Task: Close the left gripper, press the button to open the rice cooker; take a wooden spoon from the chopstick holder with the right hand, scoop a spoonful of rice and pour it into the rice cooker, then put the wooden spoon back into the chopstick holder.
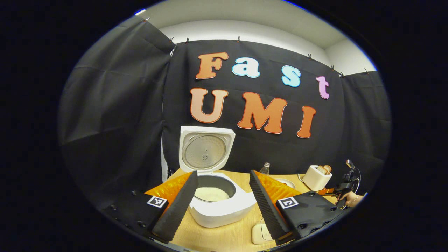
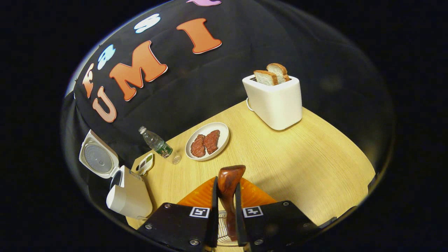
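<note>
The white rice cooker [image 1: 224,210] stands with its lid [image 1: 205,149] up, and white rice [image 1: 211,193] lies in the pot. My left gripper [image 1: 223,173] is open, its fingers spread to either side of the cooker without touching it. In the right gripper view, my right gripper [image 2: 226,182] is shut on the dark wooden spoon [image 2: 229,178], whose rounded end sticks up past the fingertips. Below it, between the fingers, is the wire mesh of the chopstick holder [image 2: 224,227]. The cooker [image 2: 128,197] sits at the far left there. The right gripper [image 1: 344,187] and a hand are at the right edge of the left gripper view.
A white toaster [image 2: 274,99] with two bread slices stands at the back. A plate [image 2: 224,131] with two pieces of meat, a lying water bottle [image 2: 157,144] and a small white tray [image 2: 145,163] sit on the wooden table [image 2: 308,164]. A flat white object [image 1: 260,232] lies right of the cooker.
</note>
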Motion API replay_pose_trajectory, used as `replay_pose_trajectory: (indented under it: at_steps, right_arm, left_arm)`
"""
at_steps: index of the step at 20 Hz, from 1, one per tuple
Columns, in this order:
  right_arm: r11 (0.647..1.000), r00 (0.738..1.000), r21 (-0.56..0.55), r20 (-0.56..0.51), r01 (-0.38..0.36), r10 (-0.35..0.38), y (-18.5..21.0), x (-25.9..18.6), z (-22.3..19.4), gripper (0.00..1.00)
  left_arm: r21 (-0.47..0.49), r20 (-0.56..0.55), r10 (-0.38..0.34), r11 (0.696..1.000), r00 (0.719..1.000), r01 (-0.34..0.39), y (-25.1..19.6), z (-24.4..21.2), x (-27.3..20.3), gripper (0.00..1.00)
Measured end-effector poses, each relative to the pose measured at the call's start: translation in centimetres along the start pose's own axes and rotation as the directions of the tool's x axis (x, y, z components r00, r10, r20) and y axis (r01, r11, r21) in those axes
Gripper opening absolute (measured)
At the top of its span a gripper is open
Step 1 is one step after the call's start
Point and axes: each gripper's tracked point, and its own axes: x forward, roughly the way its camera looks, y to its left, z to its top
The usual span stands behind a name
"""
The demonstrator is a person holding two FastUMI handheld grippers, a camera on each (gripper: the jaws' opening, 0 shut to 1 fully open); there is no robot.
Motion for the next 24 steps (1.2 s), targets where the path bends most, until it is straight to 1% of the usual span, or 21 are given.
replay_pose_trajectory:
  at_steps: [1,2,3,4,6,8,10,13,15,17,19,22,23,24]
  right_arm:
    - [1.000,1.000,-0.010,0.007,-0.001,0.001,0.4,-0.7,0.0,0.18]
    - [1.000,1.000,-0.023,0.025,0.007,-0.006,0.6,-1.2,0.3,0.14]
    - [1.000,0.999,-0.029,0.052,0.011,-0.010,1.0,-1.9,1.0,0.13]
    - [0.999,0.997,-0.032,0.076,0.005,-0.003,1.7,-2.7,1.6,0.11]
    - [0.999,0.992,-0.044,0.126,-0.019,0.025,3.3,-4.7,3.1,0.11]
    - [0.995,0.981,-0.092,0.189,-0.027,0.045,4.4,-6.7,4.8,0.11]
    - [0.989,0.966,-0.144,0.246,-0.041,0.076,6.2,-9.2,6.0,0.11]
    - [0.965,0.939,-0.244,0.299,-0.097,0.170,10.4,-13.2,6.3,0.11]
    - [0.942,0.926,-0.306,0.298,-0.139,0.233,13.3,-15.0,5.2,0.11]
    - [0.919,0.921,-0.354,0.272,-0.174,0.279,15.9,-15.5,3.1,0.11]
    - [0.893,0.915,-0.405,0.250,-0.197,0.316,17.8,-15.4,1.1,0.11]
    - [0.869,0.924,-0.463,0.229,-0.174,0.307,18.7,-13.8,-2.2,0.11]
    - [0.867,0.917,-0.466,0.243,-0.175,0.316,18.9,-13.7,-2.9,0.11]
    - [0.868,0.922,-0.467,0.233,-0.172,0.308,19.2,-12.8,-4.2,0.11]
  left_arm:
    - [-0.001,0.008,-0.013,1.000,1.000,0.013,-0.4,0.3,0.0,1.00]
    - [0.000,0.016,-0.027,1.000,1.000,0.027,-0.9,0.6,0.1,0.96]
    - [0.002,0.020,-0.036,0.999,0.999,0.036,-1.2,0.8,0.1,0.96]
    - [0.003,0.024,-0.044,0.999,0.999,0.044,-1.5,1.0,0.1,0.99]
    - [0.000,0.032,-0.075,0.997,0.997,0.075,-2.7,1.4,0.1,1.00]
    - [0.002,0.046,-0.082,0.997,0.996,0.082,-3.1,1.9,0.1,1.00]
    - [0.005,0.052,-0.088,0.996,0.995,0.088,-3.4,2.0,-0.2,1.00]
    - [-0.001,0.051,-0.092,0.996,0.994,0.093,-3.7,1.9,-0.3,0.99]
    - [-0.017,0.044,-0.093,0.995,0.995,0.094,-3.6,1.6,-0.4,0.99]
    - [-0.030,0.043,-0.094,0.995,0.995,0.095,-3.6,1.4,-0.6,0.99]
    - [-0.032,0.046,-0.089,0.995,0.995,0.090,-3.3,1.5,-0.7,0.99]
    - [-0.033,0.046,-0.082,0.996,0.996,0.084,-2.9,1.4,-1.1,0.99]
    - [-0.033,0.046,-0.083,0.996,0.995,0.085,-2.8,1.4,-1.2,0.99]
    - [-0.032,0.042,-0.082,0.996,0.996,0.083,-2.6,1.1,-1.1,0.99]
